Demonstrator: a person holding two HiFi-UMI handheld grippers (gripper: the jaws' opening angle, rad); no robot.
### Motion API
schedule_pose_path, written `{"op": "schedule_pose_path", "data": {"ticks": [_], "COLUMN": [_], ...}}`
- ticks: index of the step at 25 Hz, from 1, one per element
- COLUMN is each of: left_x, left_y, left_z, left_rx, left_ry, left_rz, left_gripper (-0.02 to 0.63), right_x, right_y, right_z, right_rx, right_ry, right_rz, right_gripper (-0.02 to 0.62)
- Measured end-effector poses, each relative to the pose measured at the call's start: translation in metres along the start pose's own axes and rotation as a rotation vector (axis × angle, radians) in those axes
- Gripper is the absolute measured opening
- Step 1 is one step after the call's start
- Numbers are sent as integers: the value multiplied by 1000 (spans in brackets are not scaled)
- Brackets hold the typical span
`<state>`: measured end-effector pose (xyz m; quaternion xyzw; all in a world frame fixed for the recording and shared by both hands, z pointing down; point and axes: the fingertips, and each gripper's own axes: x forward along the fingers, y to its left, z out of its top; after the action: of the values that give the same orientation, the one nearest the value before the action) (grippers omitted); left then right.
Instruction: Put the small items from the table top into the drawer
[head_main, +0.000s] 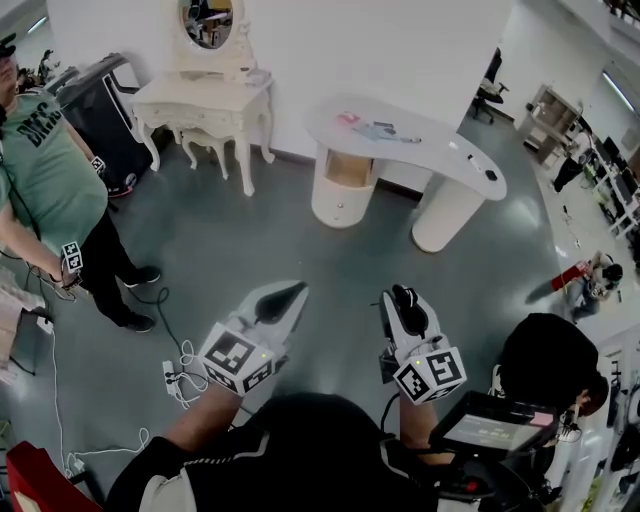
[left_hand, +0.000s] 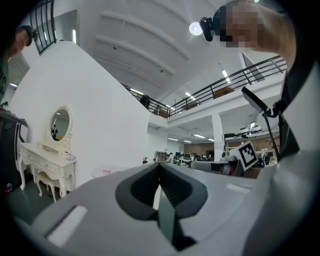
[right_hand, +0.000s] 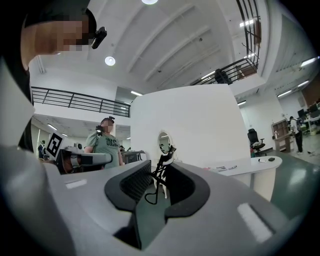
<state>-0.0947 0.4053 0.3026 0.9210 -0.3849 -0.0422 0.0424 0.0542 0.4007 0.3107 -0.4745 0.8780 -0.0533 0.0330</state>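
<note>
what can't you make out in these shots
- Items on the curved table: head view, too small to name.
- Eyelash curler held in the right gripper: head view, lost against the dark pads.
- Bystander: head view, cut off by the left edge.

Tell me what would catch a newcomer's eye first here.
The right gripper, low in the head view, holds a black eyelash curler upright between its jaws; the left gripper beside it is shut and empty. Across the grey floor stands a curved white table with small items on top.
</note>
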Motion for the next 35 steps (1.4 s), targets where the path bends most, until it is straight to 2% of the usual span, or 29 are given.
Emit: {"op": "schedule_pose_path", "data": {"ticks": [12, 17, 23, 35], "left_x": [-14, -8, 23, 110], "left_y": [35, 44, 52, 72], "left_z": [-12, -8, -16, 4], "left_rx": [-22, -22, -23, 1], "left_ry": [19, -9, 18, 12], "left_rz": [-68, -91, -68, -26], "left_gripper": [0, 0, 0, 0], "right_x": [21, 39, 63, 123], "right_y": [22, 18, -13, -91], "right_z": [-12, -11, -11, 10], "right_rx": [1, 5, 16, 12], "right_ry": [22, 20, -4, -32], "right_rz": [-55, -36, 1, 94], "right_gripper": [94, 94, 95, 94]}}
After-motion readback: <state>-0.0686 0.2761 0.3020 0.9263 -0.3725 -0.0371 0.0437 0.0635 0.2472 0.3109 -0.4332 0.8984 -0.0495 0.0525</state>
